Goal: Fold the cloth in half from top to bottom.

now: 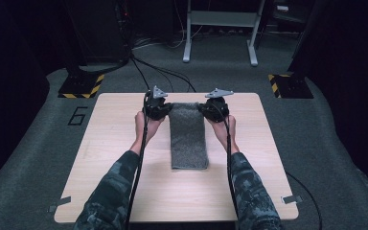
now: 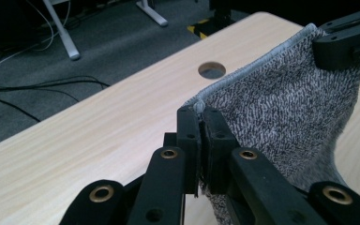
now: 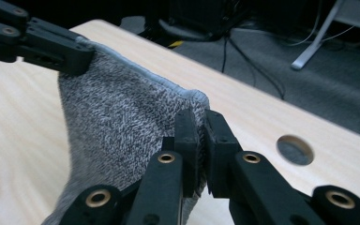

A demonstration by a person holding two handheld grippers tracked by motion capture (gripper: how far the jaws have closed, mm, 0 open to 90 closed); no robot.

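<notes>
High view: the grey speckled terry towel [image 1: 188,136] lies lengthwise at the middle of the pale wooden table [image 1: 115,158], its far edge lifted. The left gripper [image 2: 200,123] is clamped on the towel's far left corner, the right gripper [image 3: 198,123] on its far right corner. Raise both corners evenly, keep the hem taut between them, and avoid dragging the near end.

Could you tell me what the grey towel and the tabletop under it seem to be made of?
The towel looks like terry cloth: a speckled grey nubbly pile with a stitched pale hem, and it drapes softly where it is held. The table looks like light wood or wood-look laminate: pale straight grain, a smooth matt face and a round cut hole.
</notes>
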